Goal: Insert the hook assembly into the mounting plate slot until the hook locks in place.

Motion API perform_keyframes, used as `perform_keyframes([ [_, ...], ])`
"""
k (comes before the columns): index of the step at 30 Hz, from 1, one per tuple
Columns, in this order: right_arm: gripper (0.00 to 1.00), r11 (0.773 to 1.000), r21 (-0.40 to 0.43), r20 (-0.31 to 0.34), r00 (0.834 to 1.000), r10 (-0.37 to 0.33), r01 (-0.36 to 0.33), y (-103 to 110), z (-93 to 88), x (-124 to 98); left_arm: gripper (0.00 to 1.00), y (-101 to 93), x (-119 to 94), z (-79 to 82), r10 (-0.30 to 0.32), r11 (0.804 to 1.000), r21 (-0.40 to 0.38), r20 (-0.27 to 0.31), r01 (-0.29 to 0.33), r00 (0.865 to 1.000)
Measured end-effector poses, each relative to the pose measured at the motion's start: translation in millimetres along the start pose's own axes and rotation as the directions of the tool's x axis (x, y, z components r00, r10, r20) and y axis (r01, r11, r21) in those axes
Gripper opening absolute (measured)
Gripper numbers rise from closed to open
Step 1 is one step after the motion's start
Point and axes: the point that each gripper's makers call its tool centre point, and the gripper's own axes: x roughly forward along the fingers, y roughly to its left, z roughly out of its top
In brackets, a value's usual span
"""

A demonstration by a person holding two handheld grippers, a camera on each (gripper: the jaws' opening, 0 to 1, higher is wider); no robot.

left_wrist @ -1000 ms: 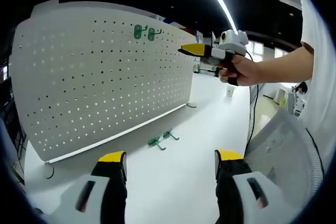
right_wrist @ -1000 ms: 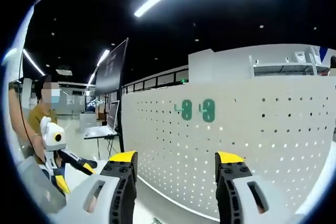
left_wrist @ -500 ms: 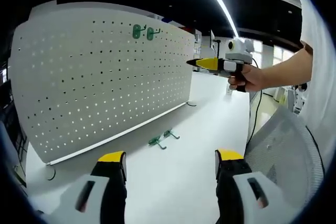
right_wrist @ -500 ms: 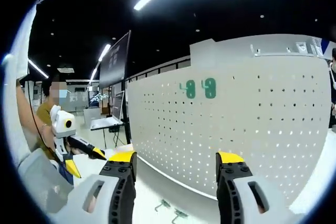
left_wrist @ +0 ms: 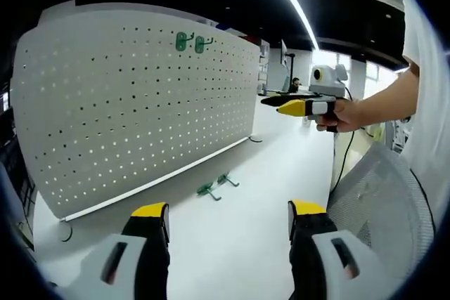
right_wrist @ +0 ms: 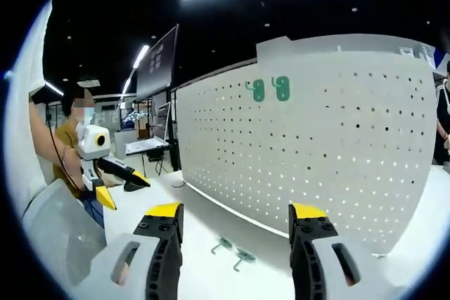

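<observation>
Now both tools hang free. Left gripper (left_wrist: 228, 219), yellow-tipped black jaws over grey bodies, stands apart with nothing between the jaws; it points at bare white tabletop (left_wrist: 281, 173). Right gripper (right_wrist: 235, 221), same build, is likewise apart and empty. It also shows in the left gripper view, held out level in a hand (left_wrist: 344, 114) above the table, well clear of the board.

Outward: two small green metal hooks (left_wrist: 216, 185) lie loose on the table, just beside each other, near the foot of the white perforated mounting board (left_wrist: 140, 103). The right gripper view shows the same pair (right_wrist: 235, 252) just ahead of its jaws. The board stands upright on the table; two more green hooks (left_wrist: 190, 42) are already seated side by side in its upper rows.

Judgement: this is a pickup step, with two hooks hung and two still to go. Next move calls for lowering one gripper to a loose hook and closing on its shank, so that the back tabs stay free to enter the holes. The pair lie close together, so the grasp must single one out without nudging the other.
</observation>
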Motion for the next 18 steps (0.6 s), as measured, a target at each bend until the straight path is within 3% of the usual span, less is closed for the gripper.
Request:
perform_keyframes([
  [18, 0.61, 1.0, 0.017, -0.093, 0.996, 0.004, -0.002, 6, -35.6, -23, 0.7, 5.5, -3, -6.0, 0.011, 1.0, -0.008, -0.019, -0.011, 1.0],
])
